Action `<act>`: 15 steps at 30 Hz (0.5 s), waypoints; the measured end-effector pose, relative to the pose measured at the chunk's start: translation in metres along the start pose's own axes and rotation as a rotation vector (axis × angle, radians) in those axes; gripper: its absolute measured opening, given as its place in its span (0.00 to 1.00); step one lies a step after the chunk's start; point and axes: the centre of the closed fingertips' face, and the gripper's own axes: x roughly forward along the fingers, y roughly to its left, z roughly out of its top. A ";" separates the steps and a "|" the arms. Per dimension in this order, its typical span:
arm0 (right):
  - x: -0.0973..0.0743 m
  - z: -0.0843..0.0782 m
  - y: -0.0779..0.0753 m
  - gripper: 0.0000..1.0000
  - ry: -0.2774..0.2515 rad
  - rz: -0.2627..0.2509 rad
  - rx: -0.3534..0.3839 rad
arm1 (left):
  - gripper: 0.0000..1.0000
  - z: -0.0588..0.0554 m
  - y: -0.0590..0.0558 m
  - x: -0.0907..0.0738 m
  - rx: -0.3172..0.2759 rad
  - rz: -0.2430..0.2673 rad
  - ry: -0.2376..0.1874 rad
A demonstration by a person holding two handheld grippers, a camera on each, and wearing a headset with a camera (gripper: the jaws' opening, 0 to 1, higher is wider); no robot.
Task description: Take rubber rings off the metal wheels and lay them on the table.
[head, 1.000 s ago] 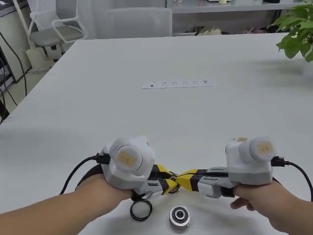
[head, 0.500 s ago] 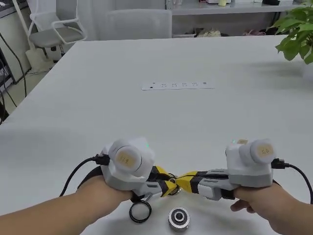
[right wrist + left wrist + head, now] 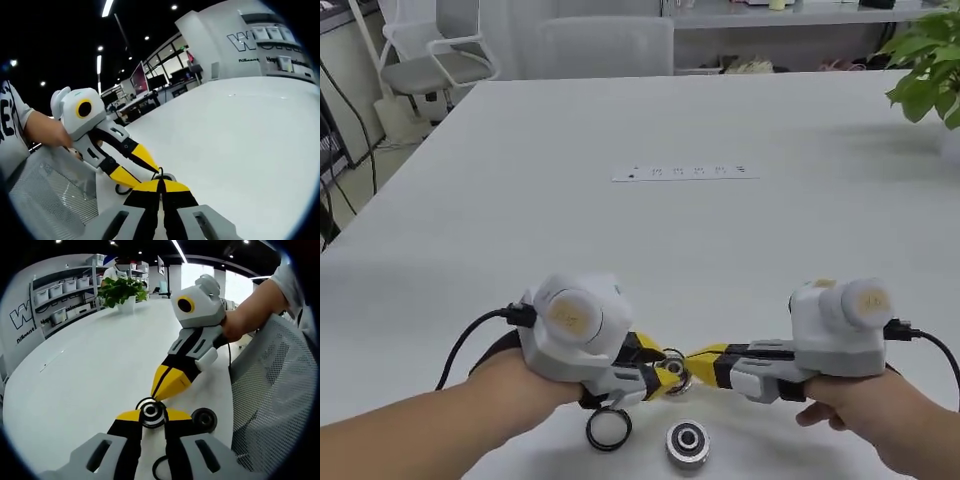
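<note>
While the power strip (image 3: 685, 172) holds its place in the head view, the two grippers sit slightly farther apart than half a second ago; judged the start of the pull. Left gripper (image 3: 663, 371) jaws are clamped on a metal wheel (image 3: 152, 411), held just above the surface (image 3: 720, 250). Right gripper (image 3: 161, 184) jaws are closed to a slit at the wheel's edge, apparently pinching its rubber ring (image 3: 159, 173); not yet off. Below the jaws lie a loose ring (image 3: 608, 428) and a bare wheel (image 3: 688, 442).

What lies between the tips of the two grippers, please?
A metal wheel, clamped by the left gripper, with the right gripper tip-first at its rim. The left gripper view shows this.
</note>
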 end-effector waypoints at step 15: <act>0.000 0.006 0.006 0.00 -0.018 0.029 0.009 | 0.24 0.012 -0.001 -0.034 -0.010 0.008 -0.061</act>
